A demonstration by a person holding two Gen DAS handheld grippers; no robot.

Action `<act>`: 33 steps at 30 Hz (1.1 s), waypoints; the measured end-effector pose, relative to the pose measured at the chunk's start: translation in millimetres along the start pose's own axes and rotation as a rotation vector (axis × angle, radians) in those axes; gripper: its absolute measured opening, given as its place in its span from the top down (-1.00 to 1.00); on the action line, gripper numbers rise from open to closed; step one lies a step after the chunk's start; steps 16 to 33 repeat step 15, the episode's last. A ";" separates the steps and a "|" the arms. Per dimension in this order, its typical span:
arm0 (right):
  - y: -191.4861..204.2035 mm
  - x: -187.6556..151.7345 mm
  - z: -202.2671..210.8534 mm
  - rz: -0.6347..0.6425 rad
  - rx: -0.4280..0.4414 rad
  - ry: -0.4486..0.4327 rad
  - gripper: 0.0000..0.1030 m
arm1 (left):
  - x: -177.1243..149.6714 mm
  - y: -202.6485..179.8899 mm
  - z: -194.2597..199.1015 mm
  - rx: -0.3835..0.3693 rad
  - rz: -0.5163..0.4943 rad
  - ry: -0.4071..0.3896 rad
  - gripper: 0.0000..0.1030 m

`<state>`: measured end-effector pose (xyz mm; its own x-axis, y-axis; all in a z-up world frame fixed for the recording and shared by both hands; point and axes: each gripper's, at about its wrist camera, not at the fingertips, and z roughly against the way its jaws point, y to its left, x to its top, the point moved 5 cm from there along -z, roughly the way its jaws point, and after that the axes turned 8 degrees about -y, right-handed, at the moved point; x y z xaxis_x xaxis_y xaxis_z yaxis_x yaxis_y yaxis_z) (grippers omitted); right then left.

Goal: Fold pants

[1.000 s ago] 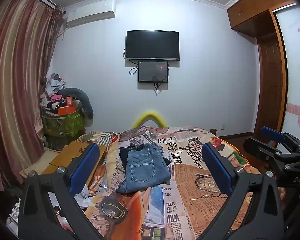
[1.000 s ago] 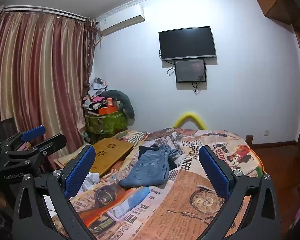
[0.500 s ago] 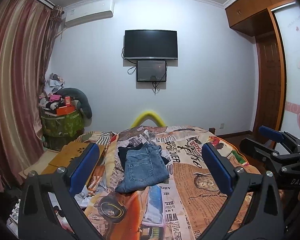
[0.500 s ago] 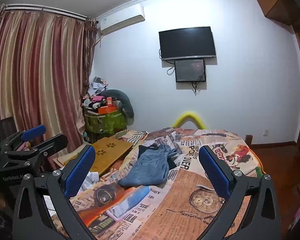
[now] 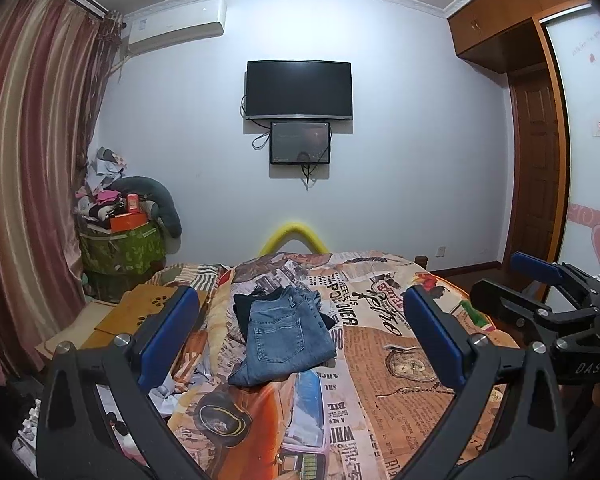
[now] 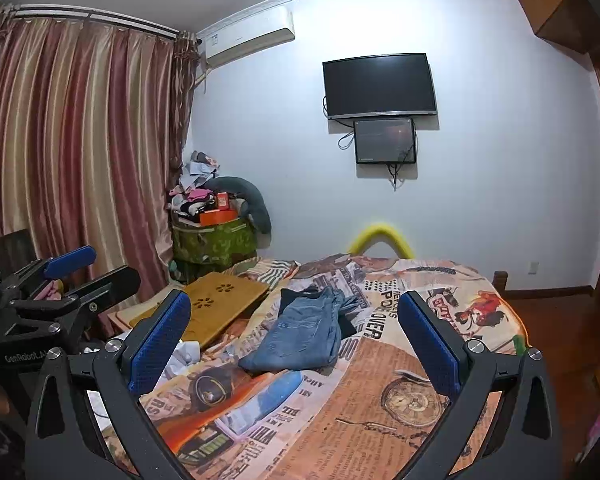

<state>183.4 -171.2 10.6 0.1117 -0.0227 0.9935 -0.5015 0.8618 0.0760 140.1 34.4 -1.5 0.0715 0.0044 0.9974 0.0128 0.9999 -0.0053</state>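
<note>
Folded-looking blue jeans point(image 5: 284, 336) on the bed point(image 5: 400, 364), both grippers held back with jaws spread wide and empty.

The jeans lie as a compact stack over a dark garment point(image 5: 244, 306), nearer the bed's left edge than its right, toward the far end. That fits either a finished fold or a bundle waiting to be opened out; cannot tell which. Left gripper point(image 5: 300, 340) and right gripper point(image 6: 296, 344) hang well short of the cloth. Risks: a reach might snag the dark garment beneath, or push the stack toward the left edge. Broad open quilt lies to the right and at the near end; the wooden lap desk point(image 6: 220, 300) crowds the left edge.
</note>
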 end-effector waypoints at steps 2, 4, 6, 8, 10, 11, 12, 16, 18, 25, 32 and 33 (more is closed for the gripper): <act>0.4 -0.4 0.4 0.000 0.001 0.000 -0.99 | -0.5 0.4 -0.7 0.002 0.002 0.001 -1.00; 0.6 -0.3 0.2 0.001 0.000 0.001 -0.99 | -1.2 1.3 -1.3 0.001 0.008 0.004 -1.00; 1.0 -0.8 0.1 0.002 0.001 0.002 -0.99 | -1.6 3.2 -1.7 0.004 0.013 0.005 -1.00; 1.5 -1.6 -0.6 0.002 0.002 0.006 -0.99 | -2.4 4.4 -1.7 0.005 0.013 0.003 -1.00; 1.3 -2.4 -1.8 0.002 0.003 0.010 -0.99 | -4.0 5.5 -2.2 0.004 0.015 0.004 -1.00; 1.4 -2.7 -2.5 0.001 0.003 0.011 -0.99 | -4.5 5.7 -2.1 0.003 0.017 0.005 -1.00; 1.4 -2.9 -3.6 0.001 0.005 0.014 -0.99 | -5.3 6.3 -2.4 0.001 0.020 0.007 -1.00; 2.6 -4.5 -5.5 0.003 0.009 0.020 -0.99 | -7.4 9.4 -4.9 0.005 0.029 0.013 -1.00; 2.6 -4.5 -5.5 0.003 0.009 0.020 -0.99 | -7.4 9.4 -4.9 0.005 0.029 0.013 -1.00; 2.6 -4.5 -5.5 0.003 0.009 0.020 -0.99 | -7.4 9.4 -4.9 0.005 0.029 0.013 -1.00; 2.6 -4.5 -5.5 0.003 0.009 0.020 -0.99 | -7.4 9.4 -4.9 0.005 0.029 0.013 -1.00; 2.6 -4.5 -5.5 0.003 0.009 0.020 -0.99 | -7.4 9.4 -4.9 0.005 0.029 0.013 -1.00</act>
